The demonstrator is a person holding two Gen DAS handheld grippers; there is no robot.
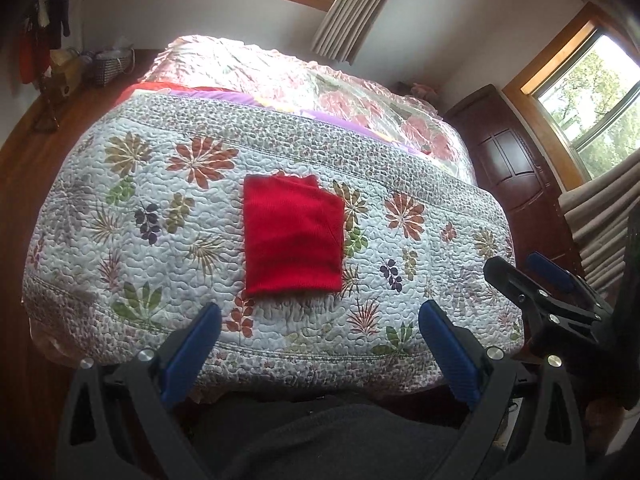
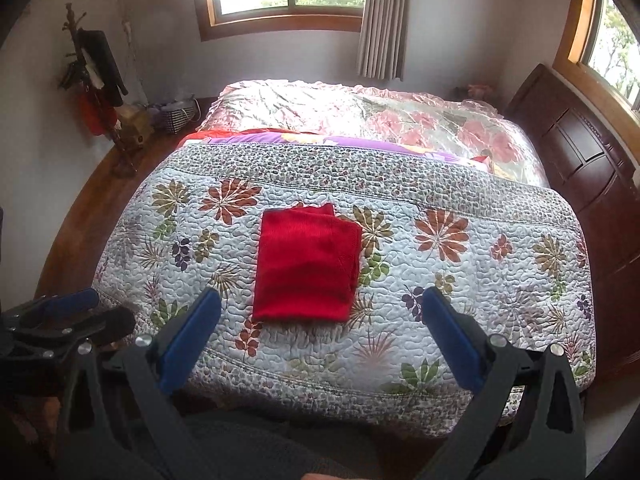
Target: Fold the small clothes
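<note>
**Folded red garment lies on the quilt ahead of both open tools**

The left tool (image 1: 320,320) is held above the near edge of the bed, its two blue-padded fingers (image 1: 448,348) spread wide with nothing between them. The right tool (image 2: 322,308) is held the same way, jaws apart and empty, its blue pads (image 2: 192,336) framing the cloth from either side in its own view.

Straight ahead of both tools, well clear of the fingertips, the red knit garment folded into a flat rectangle (image 1: 293,236) lies on the pale quilted bedspread with leaf and flower prints (image 1: 160,208). Its far right corner shows an extra layer stepping out beyond the top fold; whether that is a sleeve or a hem is hard to tell from here. The garment touches neither tool.

In the left tool's view the right tool (image 1: 548,292) shows off to the right, beside the bed's edge. In the right tool's view the left tool (image 2: 60,316) sits low to the left, just off the quilt's corner.

Beyond the garment, past the quilt's patterned border, a glossy pink floral cover (image 2: 360,116) spreads over the far part of the bed. To the right of it stands a dark brown wooden headboard (image 2: 580,152).
</note>
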